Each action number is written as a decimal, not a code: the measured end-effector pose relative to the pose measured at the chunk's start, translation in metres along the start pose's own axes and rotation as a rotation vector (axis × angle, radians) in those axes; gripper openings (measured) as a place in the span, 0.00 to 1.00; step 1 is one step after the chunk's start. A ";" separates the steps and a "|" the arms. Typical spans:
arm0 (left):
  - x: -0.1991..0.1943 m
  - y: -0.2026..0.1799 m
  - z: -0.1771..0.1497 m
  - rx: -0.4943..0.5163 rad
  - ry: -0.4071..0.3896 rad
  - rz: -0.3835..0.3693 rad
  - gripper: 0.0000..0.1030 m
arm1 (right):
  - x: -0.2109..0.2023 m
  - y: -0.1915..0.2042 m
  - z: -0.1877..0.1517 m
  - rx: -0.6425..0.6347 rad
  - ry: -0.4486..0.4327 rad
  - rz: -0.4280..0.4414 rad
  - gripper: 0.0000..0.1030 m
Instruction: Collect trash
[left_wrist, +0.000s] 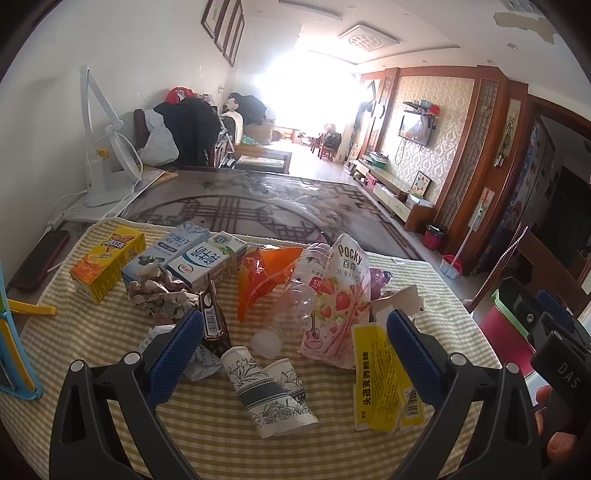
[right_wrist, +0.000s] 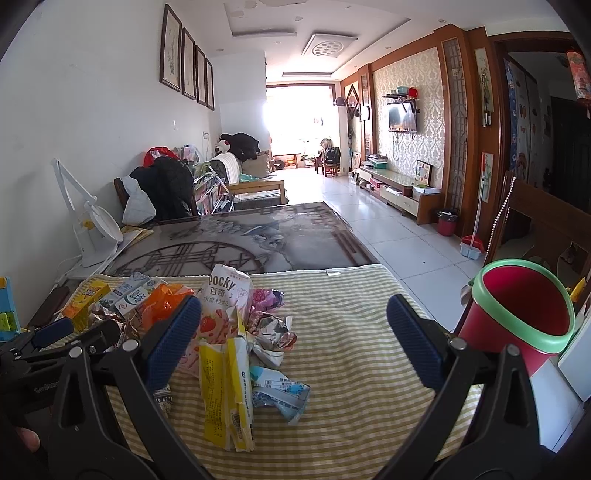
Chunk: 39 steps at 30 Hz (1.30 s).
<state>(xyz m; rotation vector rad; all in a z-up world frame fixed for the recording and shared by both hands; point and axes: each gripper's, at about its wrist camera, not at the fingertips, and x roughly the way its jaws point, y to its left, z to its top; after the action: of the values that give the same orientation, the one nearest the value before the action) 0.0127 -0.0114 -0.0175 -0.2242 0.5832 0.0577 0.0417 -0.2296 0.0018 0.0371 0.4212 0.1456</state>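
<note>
Left wrist view: three cartons (left_wrist: 159, 258), one Pocky bag (left_wrist: 338, 295) and two paper cups (left_wrist: 269, 387) lie on my striped cloth (left_wrist: 110, 332). Both my left gripper (left_wrist: 295, 347) and right gripper (right_wrist: 293, 339) are spread, empty; one red bin (right_wrist: 517, 325) stands right, living room beyond.

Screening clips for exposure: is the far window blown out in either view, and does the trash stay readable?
Left wrist: window glare washes out the far room, yet the pink Pocky box reads clearly. Right wrist: milder glare; the yellow wrapper stays sharp.

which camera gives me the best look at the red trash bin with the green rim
The right wrist view. There the red bin is near and tilted toward the camera, with its whole green rim and red inside visible. The left wrist view shows only a sliver of it at the right edge, mostly hidden behind the right gripper.
</note>
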 end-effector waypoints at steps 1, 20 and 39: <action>0.000 0.000 -0.001 0.000 0.001 -0.001 0.92 | 0.000 0.000 0.000 -0.001 0.001 0.000 0.96; 0.001 -0.001 -0.002 0.000 0.003 0.000 0.92 | 0.000 0.002 -0.001 -0.005 0.000 -0.002 0.96; 0.002 -0.002 -0.003 -0.003 0.005 -0.002 0.92 | 0.000 0.005 -0.003 -0.015 0.003 -0.001 0.96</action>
<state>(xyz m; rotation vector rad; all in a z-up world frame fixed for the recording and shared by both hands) 0.0126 -0.0146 -0.0207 -0.2276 0.5874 0.0558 0.0402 -0.2243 -0.0006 0.0216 0.4230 0.1476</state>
